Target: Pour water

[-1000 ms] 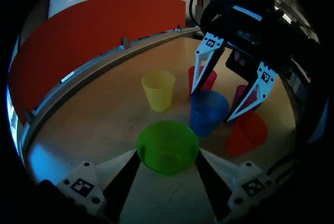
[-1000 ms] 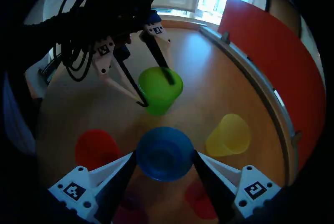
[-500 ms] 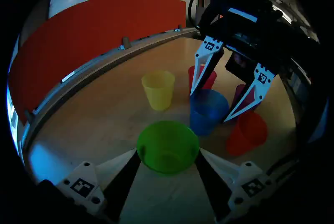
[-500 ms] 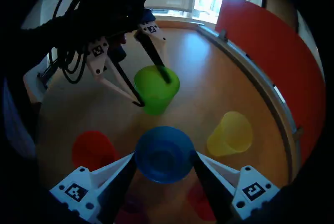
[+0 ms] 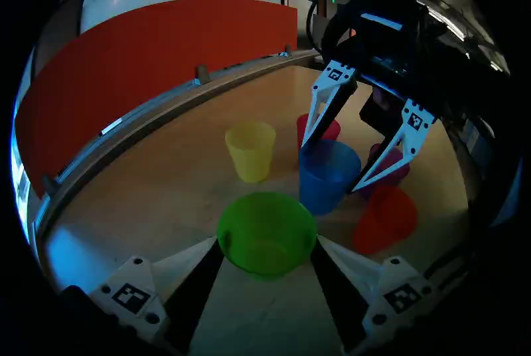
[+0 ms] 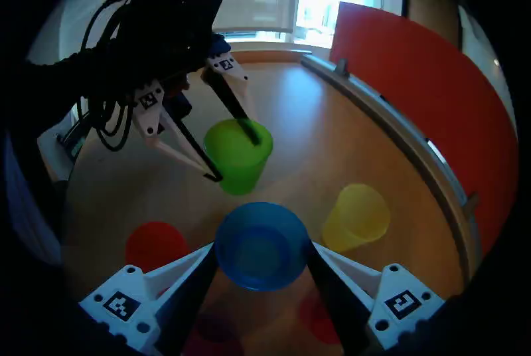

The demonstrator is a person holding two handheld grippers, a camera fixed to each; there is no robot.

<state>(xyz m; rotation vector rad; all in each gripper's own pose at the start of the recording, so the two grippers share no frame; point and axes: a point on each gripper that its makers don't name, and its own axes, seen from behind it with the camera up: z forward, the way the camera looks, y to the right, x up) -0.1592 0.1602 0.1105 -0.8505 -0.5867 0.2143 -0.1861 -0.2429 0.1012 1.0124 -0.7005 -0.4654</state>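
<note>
I hold the left gripper (image 5: 267, 242), jaws clamped on the green cup (image 5: 267, 223), and the right gripper (image 6: 261, 246) likewise on the blue cup (image 6: 261, 233). Both cups are upright and near each other above the tabletop (image 5: 186, 163), seemingly readied for pouring.

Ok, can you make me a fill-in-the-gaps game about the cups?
1. The left gripper is shut on the ____.
2. The right gripper is shut on the ____.
3. Standing free, with no gripper touching it, the cup nearest the red panel is the ____.

Missing words: green cup, blue cup, yellow cup.
</note>
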